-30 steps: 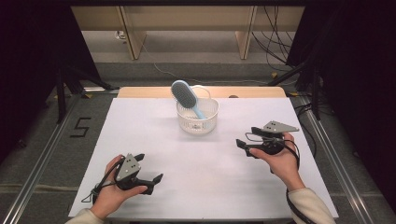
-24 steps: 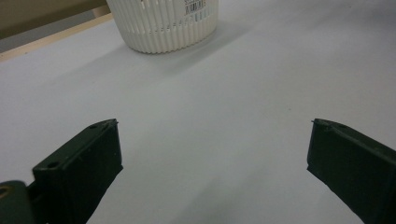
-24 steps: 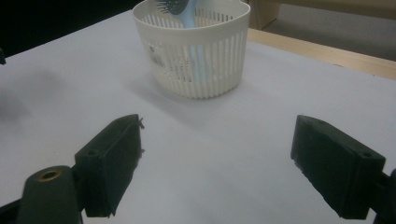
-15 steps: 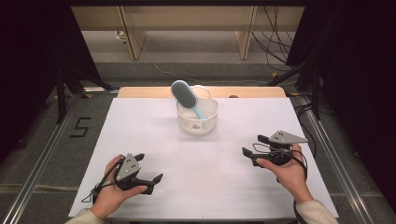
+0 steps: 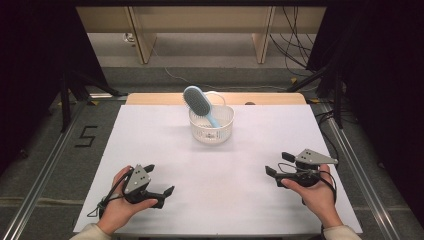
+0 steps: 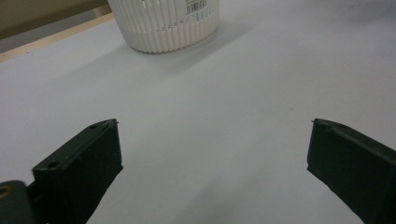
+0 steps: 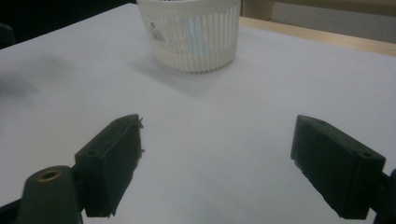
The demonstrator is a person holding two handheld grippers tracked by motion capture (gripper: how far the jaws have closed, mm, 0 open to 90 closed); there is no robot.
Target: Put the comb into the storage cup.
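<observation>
The white ribbed basket (image 5: 212, 125) stands toward the far middle of your white table (image 5: 150, 140), and the blue hairbrush (image 5: 198, 102) sits in it handle down, its oval head leaning up and over the basket's far-left rim. In your left gripper view the basket's slatted wall (image 6: 166, 23) sits at the top, a barcode sticker on it; in your right gripper view the blue handle shows faintly through the slats of the basket (image 7: 194, 35).

Both of your tools are well apart from the basket, down at the near edge of the table. Your left gripper (image 5: 159, 187) rests in your left hand (image 5: 117, 207) at the near left, its jaws spread wide with bare table between them (the gap is plain in its own view). Your right gripper (image 5: 280, 164) lies in your right hand (image 5: 312, 192) at the near right, jaws likewise wide apart and holding nothing, the grey three-cornered plate facing up. Both tools point roughly toward the basket. A cable trails from each gripper over your wrists.
</observation>
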